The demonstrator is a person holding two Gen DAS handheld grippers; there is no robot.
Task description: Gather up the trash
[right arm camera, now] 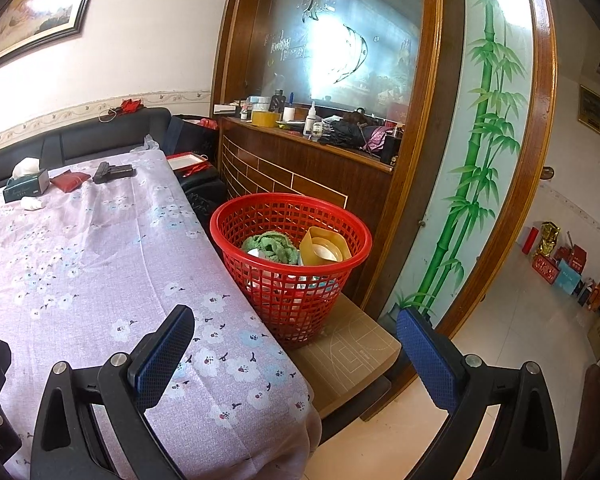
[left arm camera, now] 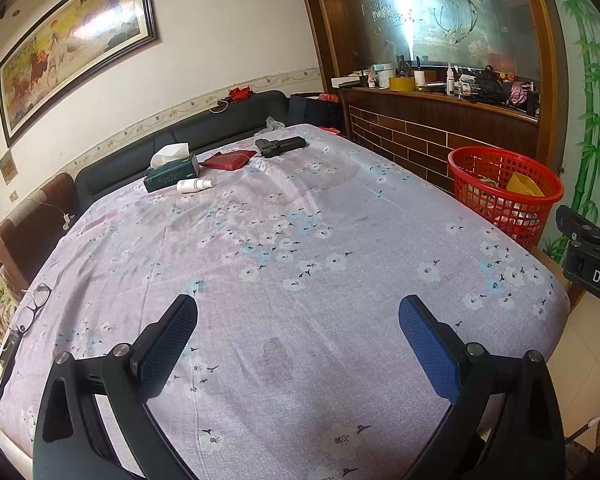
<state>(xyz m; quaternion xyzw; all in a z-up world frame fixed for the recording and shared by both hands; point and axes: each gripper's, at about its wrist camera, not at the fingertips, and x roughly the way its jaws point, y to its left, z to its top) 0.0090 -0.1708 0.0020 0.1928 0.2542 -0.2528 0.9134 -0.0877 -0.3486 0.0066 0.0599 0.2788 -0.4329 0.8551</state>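
Red plastic lattice basket (right arm camera: 292,264), matt floral cloth bedsheet (left arm camera: 300,240), glossy wood panelling (right arm camera: 300,168).

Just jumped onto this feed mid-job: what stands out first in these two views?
The red basket grabs the eye: it stands on a low stool beside the table's right edge and already holds a green cloth and a yellow container. The floral tablecloth fills most of the view, with a tissue box, a white bottle, a red pouch and a black object clustered at its far end. Both the left gripper and right gripper are open, holding nothing.
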